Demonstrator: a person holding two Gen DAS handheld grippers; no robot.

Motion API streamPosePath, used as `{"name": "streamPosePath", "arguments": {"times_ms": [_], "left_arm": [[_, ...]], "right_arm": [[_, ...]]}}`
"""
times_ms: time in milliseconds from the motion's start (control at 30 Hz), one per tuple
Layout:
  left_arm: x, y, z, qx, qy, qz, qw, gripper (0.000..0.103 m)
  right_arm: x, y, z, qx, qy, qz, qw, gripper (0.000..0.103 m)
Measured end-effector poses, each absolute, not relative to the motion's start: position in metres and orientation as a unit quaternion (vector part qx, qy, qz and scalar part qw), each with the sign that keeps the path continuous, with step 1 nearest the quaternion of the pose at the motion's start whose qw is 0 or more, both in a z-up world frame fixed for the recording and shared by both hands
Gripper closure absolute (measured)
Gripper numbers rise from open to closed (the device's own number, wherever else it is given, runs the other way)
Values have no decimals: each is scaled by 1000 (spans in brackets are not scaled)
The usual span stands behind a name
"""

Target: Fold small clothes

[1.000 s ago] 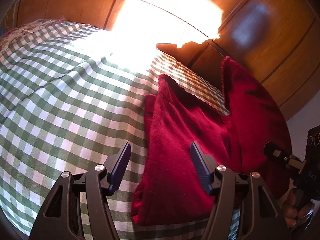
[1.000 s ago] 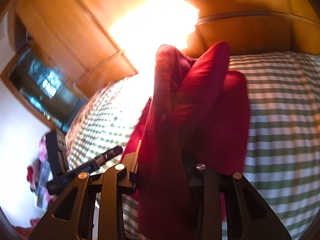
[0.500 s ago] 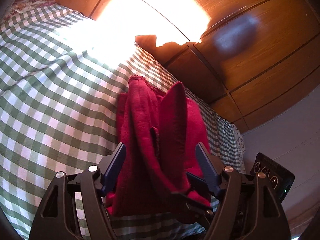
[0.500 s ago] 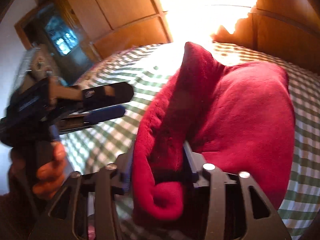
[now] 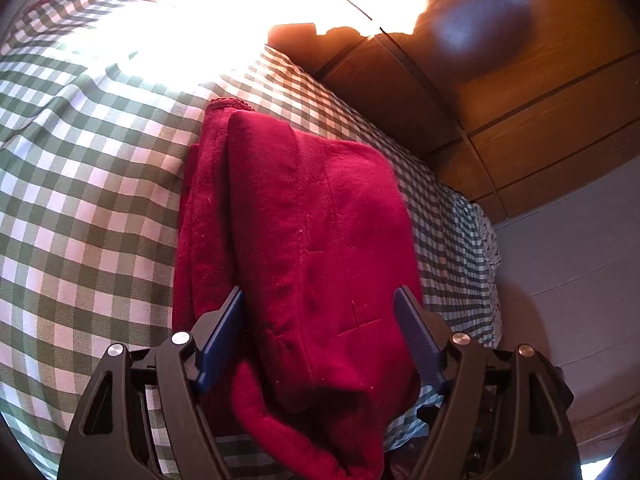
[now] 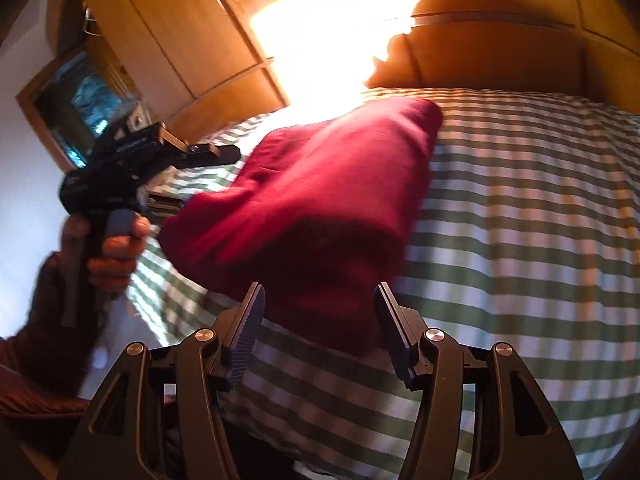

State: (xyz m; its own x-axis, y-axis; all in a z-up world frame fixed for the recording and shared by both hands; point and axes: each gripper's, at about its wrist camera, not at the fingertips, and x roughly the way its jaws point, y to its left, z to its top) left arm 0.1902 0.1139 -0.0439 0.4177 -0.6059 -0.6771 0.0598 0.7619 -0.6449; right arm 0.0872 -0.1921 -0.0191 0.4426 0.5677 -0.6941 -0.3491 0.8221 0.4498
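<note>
A dark red garment [image 5: 312, 248] lies folded in layers on the green-and-white checked bedspread [image 5: 80, 184]. My left gripper [image 5: 320, 320] is open, its jaws wide apart over the near end of the garment, gripping nothing. In the right wrist view the garment [image 6: 320, 200] lies folded on the bed, and my right gripper [image 6: 318, 312] is open just in front of its near edge, empty. The left gripper [image 6: 132, 168] also shows there, held in a hand at the left, beside the garment.
A wooden headboard and wardrobe panels [image 5: 500, 100] stand behind the bed, with strong sun glare [image 5: 224, 16] on them. The bed edge and a pale wall [image 5: 568, 260] are at the right. A framed mirror or window [image 6: 76, 116] is at the left.
My right gripper has let go of the garment flap and opened; the flap now lies folded over on the rest. My left gripper has moved in over the near end.
</note>
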Motion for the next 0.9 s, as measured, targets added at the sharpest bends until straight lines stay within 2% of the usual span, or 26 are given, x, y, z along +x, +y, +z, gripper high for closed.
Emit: {"name": "streamPosePath", "arguments": {"times_ms": [67, 100, 133, 200, 300, 333, 467, 500, 533, 600, 667, 733, 900], "left_arm": [[193, 102, -43, -237, 509, -185, 807, 57], [193, 97, -42, -208, 513, -170, 816, 78], [193, 94, -38, -184, 510, -161, 825, 85], [190, 97, -24, -170, 487, -164, 841, 87], [182, 108, -10, -154, 457, -169, 860, 88], [183, 112, -11, -146, 454, -162, 864, 88], [184, 111, -40, -88, 468, -113, 872, 87], [183, 113, -52, -84, 472, -105, 871, 85], [180, 115, -60, -85, 468, -96, 874, 78], [173, 116, -59, -94, 453, -90, 882, 77], [171, 119, -53, -103, 450, -84, 883, 69], [168, 121, -49, -90, 440, -50, 892, 44], [166, 121, -49, -65, 432, -42, 899, 41]], "right_arm": [[86, -189, -28, 120, 458, 266, 840, 47], [85, -188, -29, 118, 457, 260, 842, 47], [85, -184, -29, 116, 453, 255, 846, 49], [86, -182, -23, 121, 441, 256, 852, 55], [90, -169, -8, 112, 419, 269, 860, 56], [92, -164, -7, 108, 417, 276, 859, 60], [95, -122, -31, 48, 447, 298, 842, 61], [93, -113, -40, 31, 452, 293, 842, 62], [90, -110, -42, 25, 450, 290, 845, 61], [88, -104, -45, 4, 441, 281, 852, 61], [91, -107, -42, 12, 448, 282, 848, 61], [95, -112, -36, 20, 456, 289, 842, 61], [115, -138, -8, 68, 440, 290, 847, 61]]}}
